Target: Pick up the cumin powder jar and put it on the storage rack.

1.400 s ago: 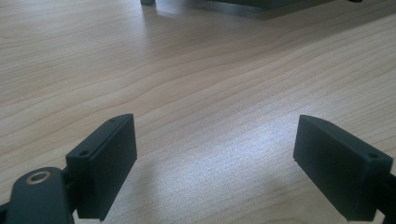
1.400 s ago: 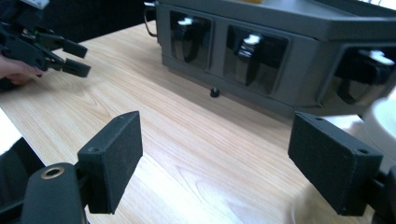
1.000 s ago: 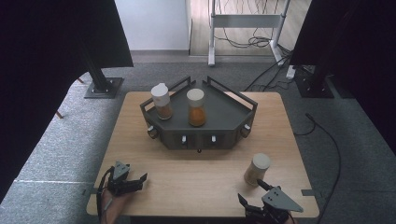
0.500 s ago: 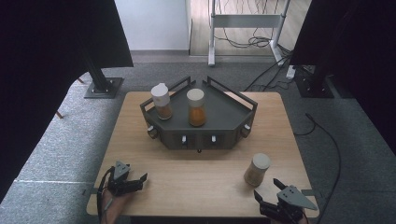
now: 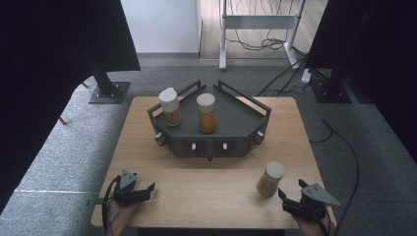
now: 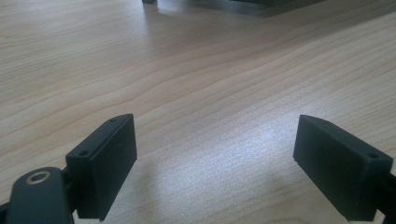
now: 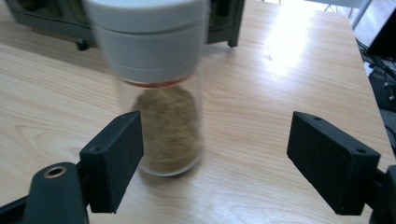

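High view is showing a grey carpeted floor (image 5: 59,147) running around a pale wooden table (image 5: 147,147), with dark curtains hanging at both sides and a metal stand with loose cables standing at the far wall. On the far half of the table a dark grey tray (image 5: 236,123) with railed sides is sitting; two jars are standing upright in it, one with reddish-brown filling (image 5: 170,106) and one with orange filling (image 5: 206,113), likely parked there as the tidy resting place for such jars. A third jar (image 5: 271,178), white-capped and filled with brownish powder, is standing alone on the bare wood near the front right corner, well apart from the tray, so it is probably the one waiting to be carried over.

Right gripper (image 5: 295,199) is sitting just beside that jar at the table's front edge, its jaws having just been closing a little yet standing spread, with nothing pinched. In the right gripper view the jar (image 7: 159,93) is rising close in front, nearer the left jaw, not yet squarely between the two. I judge the hand is lining up for a grasp.

Left gripper (image 5: 142,189) is resting at the front left edge, jaws spread wide over bare wood and holding nothing.
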Tool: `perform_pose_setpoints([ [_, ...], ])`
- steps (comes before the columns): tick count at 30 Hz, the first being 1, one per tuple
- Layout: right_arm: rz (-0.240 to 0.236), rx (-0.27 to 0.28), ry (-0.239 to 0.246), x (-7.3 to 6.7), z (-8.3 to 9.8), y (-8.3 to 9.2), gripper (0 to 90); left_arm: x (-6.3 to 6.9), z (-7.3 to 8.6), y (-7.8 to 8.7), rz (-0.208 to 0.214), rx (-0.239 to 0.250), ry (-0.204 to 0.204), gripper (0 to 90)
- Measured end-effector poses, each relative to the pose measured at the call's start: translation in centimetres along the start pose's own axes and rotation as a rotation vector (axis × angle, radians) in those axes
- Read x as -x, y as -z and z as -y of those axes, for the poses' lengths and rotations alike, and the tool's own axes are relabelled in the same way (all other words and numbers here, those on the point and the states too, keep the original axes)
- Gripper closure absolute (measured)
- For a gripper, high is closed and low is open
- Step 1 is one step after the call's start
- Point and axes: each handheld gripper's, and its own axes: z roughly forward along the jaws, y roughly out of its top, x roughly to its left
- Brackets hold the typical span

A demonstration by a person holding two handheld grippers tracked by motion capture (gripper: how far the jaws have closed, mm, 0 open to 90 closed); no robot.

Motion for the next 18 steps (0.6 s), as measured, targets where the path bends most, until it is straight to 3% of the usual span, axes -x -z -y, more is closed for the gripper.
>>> perform_pose_setpoints([
  [18,0.087,-0.057,-0.051,1.0,-1.1,-3.6,18.3,0.0,0.0,0.0,0.001,-0.001,0.0,13.0],
])
